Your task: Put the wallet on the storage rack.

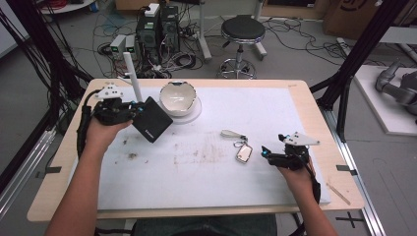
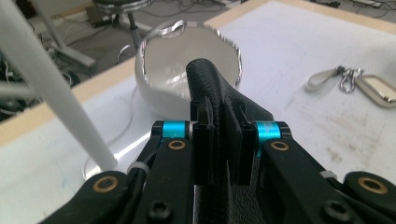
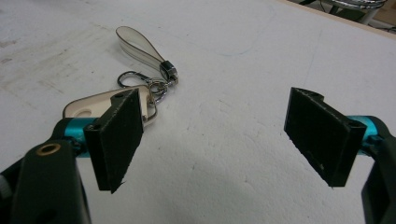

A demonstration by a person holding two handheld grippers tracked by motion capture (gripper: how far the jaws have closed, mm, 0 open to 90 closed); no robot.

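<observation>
Left tongs (image 2: 223,140) pinch the black wallet (image 1: 151,119); right tongs (image 3: 224,140) gape beside the keychain (image 3: 140,70).

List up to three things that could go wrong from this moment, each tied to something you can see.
1. The left gripper pinches the black wallet by one edge, so it might slip or swing.
2. The wallet hangs close to the white bowl and could knock it.
3. The right gripper, open beside the keychain, may nudge it away.
</observation>
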